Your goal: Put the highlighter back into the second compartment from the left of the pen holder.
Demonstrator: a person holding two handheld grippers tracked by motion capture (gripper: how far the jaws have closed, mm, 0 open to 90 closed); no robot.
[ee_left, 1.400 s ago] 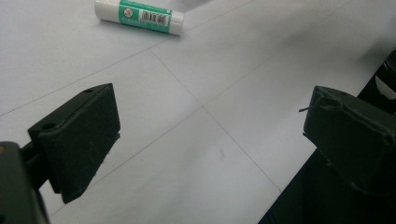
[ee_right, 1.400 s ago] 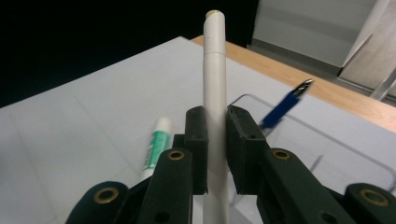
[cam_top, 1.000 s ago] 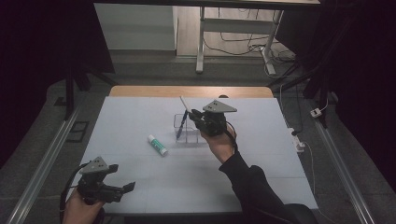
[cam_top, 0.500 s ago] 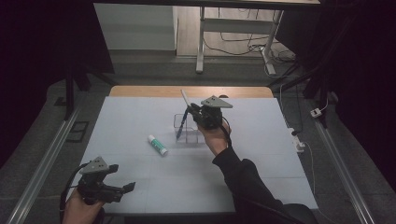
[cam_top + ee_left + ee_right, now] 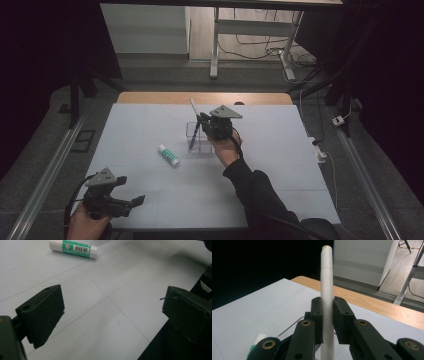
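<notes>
High view: right tool, clamped on the white pen, now lower over the clear holder; insertion likely next; left tool agape, empty.

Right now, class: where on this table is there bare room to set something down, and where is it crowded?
Free: the sheet between the glue stick and the left gripper, and the table's right side. Crowded: the middle, where the right gripper holds a pen over the clear holder.

The pen looks like smooth, matt white plastic. The glue stick has a glossy green label. White matt paper covers the table, with a wood edge at the far side.
</notes>
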